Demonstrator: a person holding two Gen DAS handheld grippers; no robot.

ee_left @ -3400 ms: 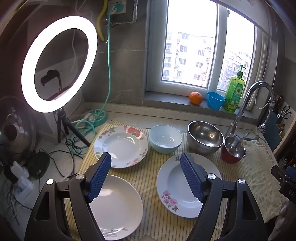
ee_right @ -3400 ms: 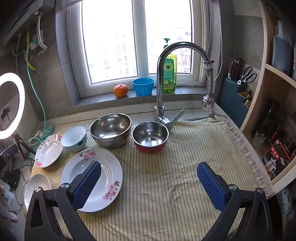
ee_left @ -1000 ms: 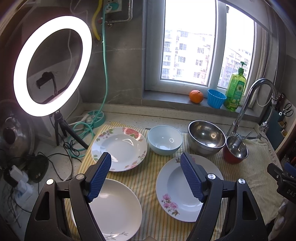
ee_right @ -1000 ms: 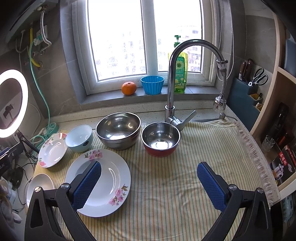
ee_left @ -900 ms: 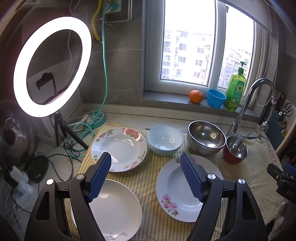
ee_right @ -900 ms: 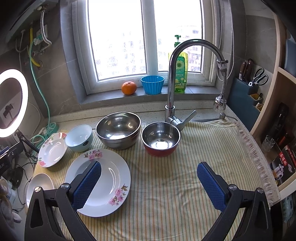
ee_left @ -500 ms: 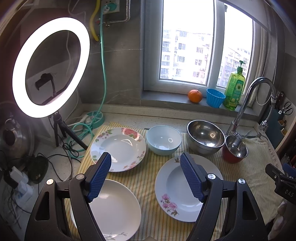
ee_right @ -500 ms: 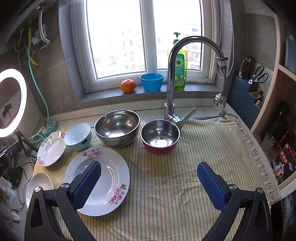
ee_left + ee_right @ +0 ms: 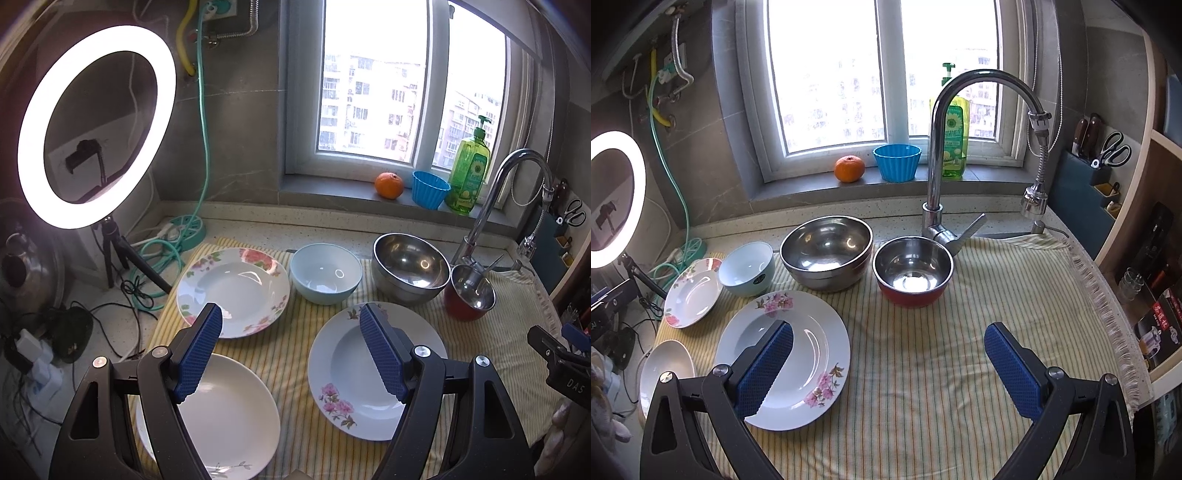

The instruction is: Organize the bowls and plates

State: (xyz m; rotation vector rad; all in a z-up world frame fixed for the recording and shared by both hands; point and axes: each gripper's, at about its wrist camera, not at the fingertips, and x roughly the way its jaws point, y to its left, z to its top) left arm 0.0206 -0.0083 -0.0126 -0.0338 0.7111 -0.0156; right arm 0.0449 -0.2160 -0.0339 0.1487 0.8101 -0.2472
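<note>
Little has shifted since the earlier frames: both views have crept slightly closer to the dishes, and no dish has been moved.

Nothing is stacked yet, so the task looks unstarted. Spread on the yellow striped cloth (image 9: 960,369):
- white plate with pink flower sprigs (image 9: 809,354), front centre
- rose-rimmed white plate (image 9: 236,288), back left
- plain white plate (image 9: 236,417), front left
- pale blue ceramic bowl (image 9: 325,273), just beside the rose-rimmed plate
- large steel bowl (image 9: 827,251), next along
- small steel bowl with red outside (image 9: 912,273), by the chrome tap (image 9: 938,155)

All sit flat, mouths up; being round, no long axis applies. Left to do, judged: plates piled together, bowls nested.

The left gripper (image 9: 291,350) is spread wide, nothing held, hovering over the gap between plates. The right gripper (image 9: 890,365) is likewise spread and unloaded, above bare cloth, one finger over the sprigged plate.
</note>
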